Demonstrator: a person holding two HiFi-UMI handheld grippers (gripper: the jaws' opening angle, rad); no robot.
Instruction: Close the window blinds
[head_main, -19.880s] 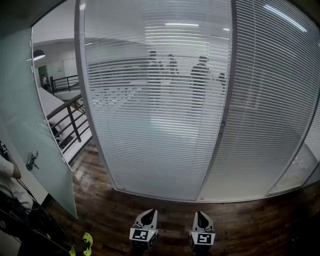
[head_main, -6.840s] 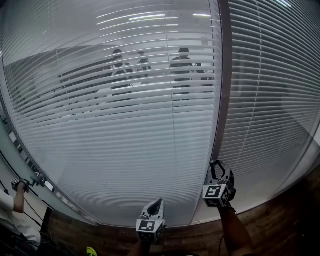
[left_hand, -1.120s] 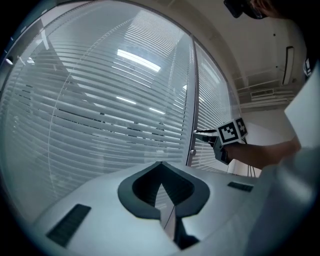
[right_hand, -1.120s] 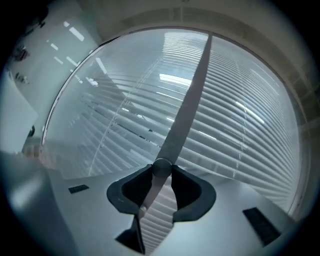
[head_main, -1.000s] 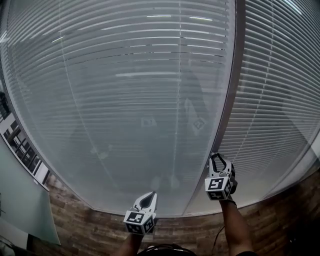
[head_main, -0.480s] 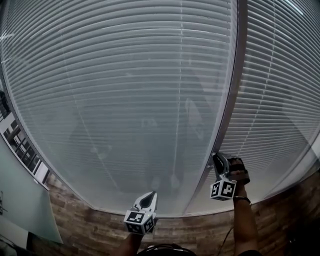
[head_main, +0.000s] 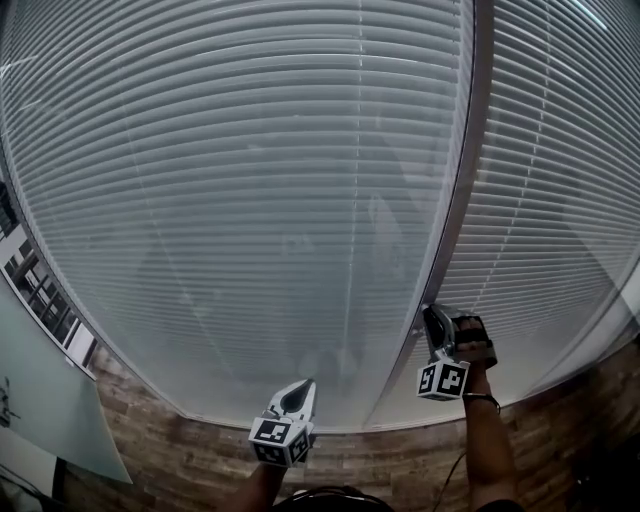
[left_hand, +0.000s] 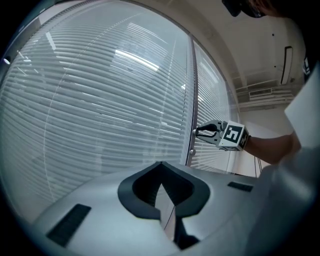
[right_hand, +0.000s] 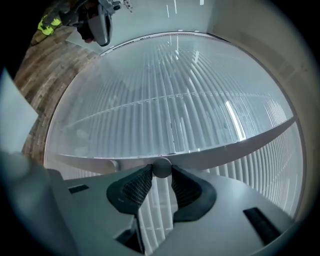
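Observation:
White slatted window blinds (head_main: 250, 180) fill the glass wall in front of me, their slats tilted almost flat. A grey upright frame post (head_main: 465, 200) splits the wall. My right gripper (head_main: 432, 322) reaches level to that post, rolled onto its side. In the right gripper view my right gripper (right_hand: 161, 172) is shut on a small round knob (right_hand: 161, 166) on the post. My left gripper (head_main: 298, 392) hangs low in front of the blinds with its jaws shut and empty, shown as my left gripper (left_hand: 162, 192) in its own view, where my right gripper (left_hand: 200, 132) appears at the post.
A wooden floor (head_main: 150, 450) runs along the foot of the glass wall. A frosted glass door panel (head_main: 40, 420) stands at the lower left. A second small knob (left_hand: 191, 151) sits on the post just below my right gripper. The right glass pane (head_main: 560, 200) has its own blinds.
My right gripper has rolled on the knob, so its marker cube now faces sideways. The slats have tilted further shut and the view through them has dimmed. The left gripper has not moved.

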